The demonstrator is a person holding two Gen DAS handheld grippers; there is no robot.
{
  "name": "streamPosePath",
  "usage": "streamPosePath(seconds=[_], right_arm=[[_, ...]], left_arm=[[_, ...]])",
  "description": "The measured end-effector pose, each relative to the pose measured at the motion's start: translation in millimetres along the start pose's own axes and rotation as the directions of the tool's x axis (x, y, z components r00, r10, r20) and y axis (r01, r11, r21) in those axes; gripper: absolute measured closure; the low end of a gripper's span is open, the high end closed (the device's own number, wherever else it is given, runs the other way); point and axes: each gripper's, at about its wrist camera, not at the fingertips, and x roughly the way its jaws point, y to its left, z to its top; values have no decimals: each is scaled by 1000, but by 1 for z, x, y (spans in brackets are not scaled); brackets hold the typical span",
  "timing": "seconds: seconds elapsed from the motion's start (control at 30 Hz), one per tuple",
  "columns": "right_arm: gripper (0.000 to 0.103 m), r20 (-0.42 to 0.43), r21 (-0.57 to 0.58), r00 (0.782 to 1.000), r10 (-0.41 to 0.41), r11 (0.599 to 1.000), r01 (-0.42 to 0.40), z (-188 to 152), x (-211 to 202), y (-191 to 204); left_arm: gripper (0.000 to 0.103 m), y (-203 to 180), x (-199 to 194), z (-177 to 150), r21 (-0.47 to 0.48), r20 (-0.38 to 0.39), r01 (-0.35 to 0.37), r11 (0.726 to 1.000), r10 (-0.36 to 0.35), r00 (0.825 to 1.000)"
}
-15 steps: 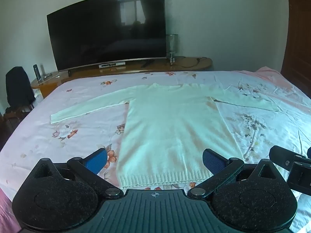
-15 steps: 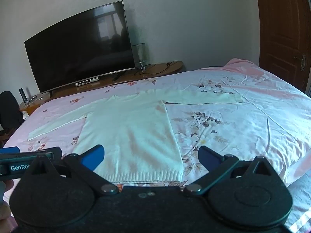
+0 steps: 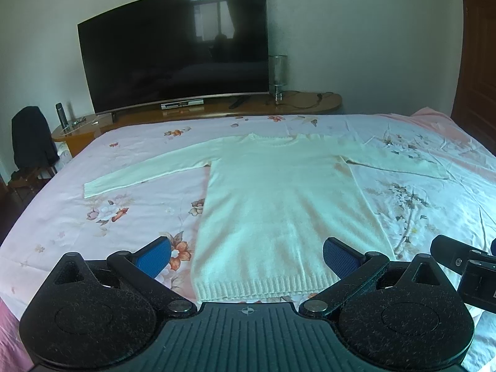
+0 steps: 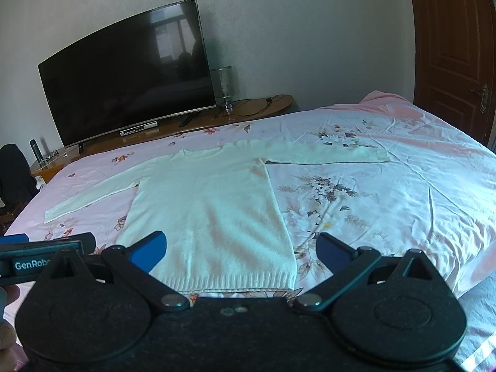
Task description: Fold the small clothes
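Observation:
A cream long-sleeved knit sweater [image 3: 279,204] [image 4: 210,210] lies flat on the bed, neck toward the far side, both sleeves spread out sideways, ribbed hem nearest me. My left gripper [image 3: 246,255] hovers open above the hem, blue pads wide apart with nothing between them. My right gripper [image 4: 240,249] is also open and empty, held over the hem's right part. Each gripper's body shows at the edge of the other's view.
The bed [image 3: 93,223] carries a pink floral sheet with wrinkles at the right. Behind it stands a wooden TV bench [image 3: 310,105] with a large dark television [image 3: 173,52] and a glass lamp [image 3: 277,74]. A brown door [image 4: 455,40] is at the right.

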Motion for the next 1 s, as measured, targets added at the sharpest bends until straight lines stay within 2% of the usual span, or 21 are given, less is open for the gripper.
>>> streamPosePath(seconds=[1.0], right_arm=[[0,8,-20,999,-36,999,36,-2,1,7]], left_arm=[[0,4,11,2,-17,-22,8,1000,-9,1000]])
